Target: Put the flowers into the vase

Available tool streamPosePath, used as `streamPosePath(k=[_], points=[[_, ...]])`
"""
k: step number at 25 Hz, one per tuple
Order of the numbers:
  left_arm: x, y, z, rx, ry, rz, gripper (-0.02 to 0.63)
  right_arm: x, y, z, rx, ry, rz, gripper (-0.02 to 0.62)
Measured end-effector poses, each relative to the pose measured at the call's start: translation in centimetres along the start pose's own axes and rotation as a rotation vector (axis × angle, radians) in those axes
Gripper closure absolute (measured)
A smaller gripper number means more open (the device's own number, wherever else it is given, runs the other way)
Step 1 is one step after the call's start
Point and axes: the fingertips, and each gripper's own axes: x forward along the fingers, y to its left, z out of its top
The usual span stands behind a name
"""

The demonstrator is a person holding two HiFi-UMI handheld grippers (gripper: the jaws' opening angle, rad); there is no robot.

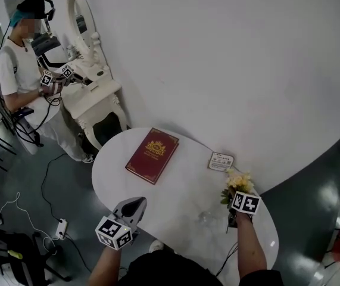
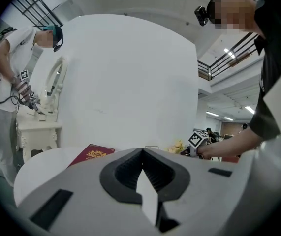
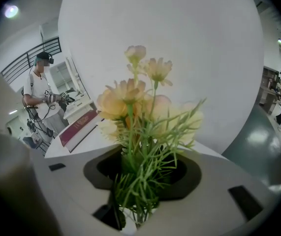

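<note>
A: The left gripper (image 1: 136, 203)?
B: Jaws together, empty.
A: The vase (image 1: 205, 217)?
B: Probably that faint glassy glint, nearer the right gripper (image 3: 142, 177).
A: And that one?
B: Clamped on the flowers (image 1: 239, 182), stems upright, with the vase just to its left.

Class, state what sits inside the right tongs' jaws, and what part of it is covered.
A bunch of pale yellow flowers with green stems is clamped in the right tongs. Blooms and upper stems show; the stem ends below the grip are covered by the tongs' body.
</note>
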Motion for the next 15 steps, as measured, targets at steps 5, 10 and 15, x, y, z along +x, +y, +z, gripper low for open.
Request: streamPosePath(k=[5, 10, 15], points=[[0.5, -0.9, 0.8, 0.023, -0.017, -0.036, 0.595, -2.8, 0.3, 2.1, -0.033, -0.099, 0.008, 0.388], [0.8, -1.3, 1.3, 0.028, -0.029, -0.064, 0.595, -6.1, 1.4, 4.6, -0.055, -0.205, 0.017, 0.388], [1.1, -2.2, 1.6, 0.035, -0.038, -0.095, 0.595, -9.9, 2.9, 7.1, -0.068, -0.324, 0.049, 0.390]])
